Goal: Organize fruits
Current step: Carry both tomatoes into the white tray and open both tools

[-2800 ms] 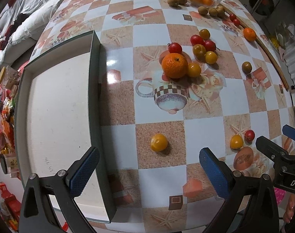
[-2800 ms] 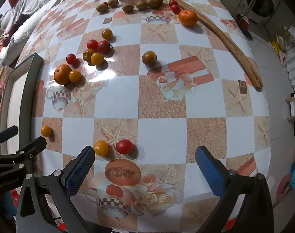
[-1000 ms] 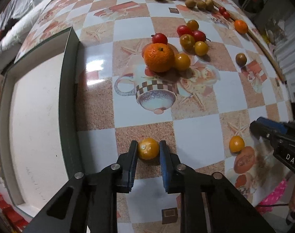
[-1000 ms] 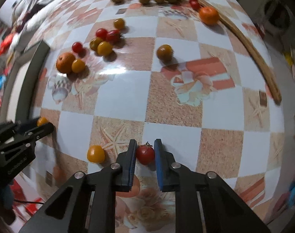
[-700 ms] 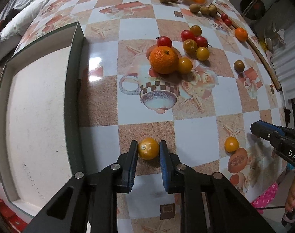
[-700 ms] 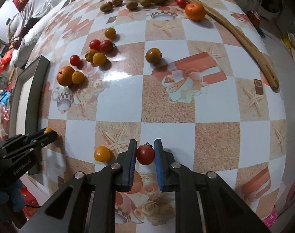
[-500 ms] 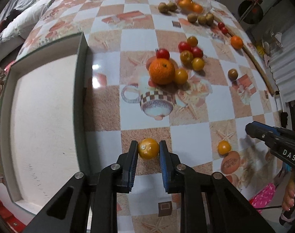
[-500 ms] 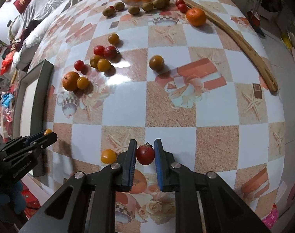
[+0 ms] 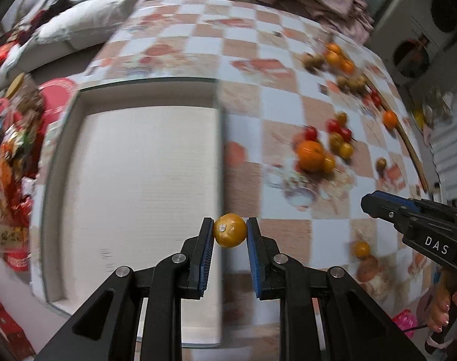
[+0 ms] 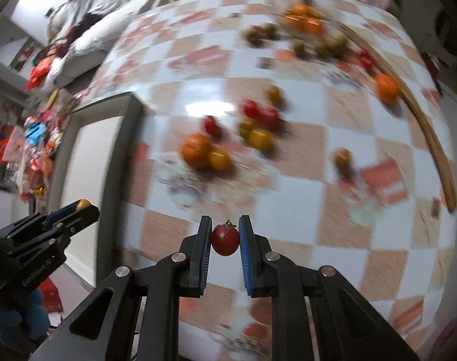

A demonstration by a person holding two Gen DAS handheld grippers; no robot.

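Note:
My left gripper (image 9: 230, 234) is shut on a yellow tomato (image 9: 230, 230) and holds it in the air over the right rim of the grey tray (image 9: 221, 156). My right gripper (image 10: 225, 237) is shut on a red tomato (image 10: 225, 239), lifted above the checkered table (image 10: 303, 204). The left gripper also shows in the right wrist view (image 10: 78, 207), beside the tray (image 10: 129, 138). The right gripper shows at the right of the left wrist view (image 9: 379, 204). Both views are blurred by motion.
A mandarin (image 9: 310, 151) with several small tomatoes lies mid-table. One yellow tomato (image 9: 361, 248) lies near the front edge. A bowl of fruit (image 10: 302, 19) and a long wooden stick (image 10: 430, 132) are at the far right. Snack packets (image 9: 8, 150) lie left of the tray.
Both grippers have lifted their tomatoes off the table and swung left. The left one now hangs at the tray's rim.

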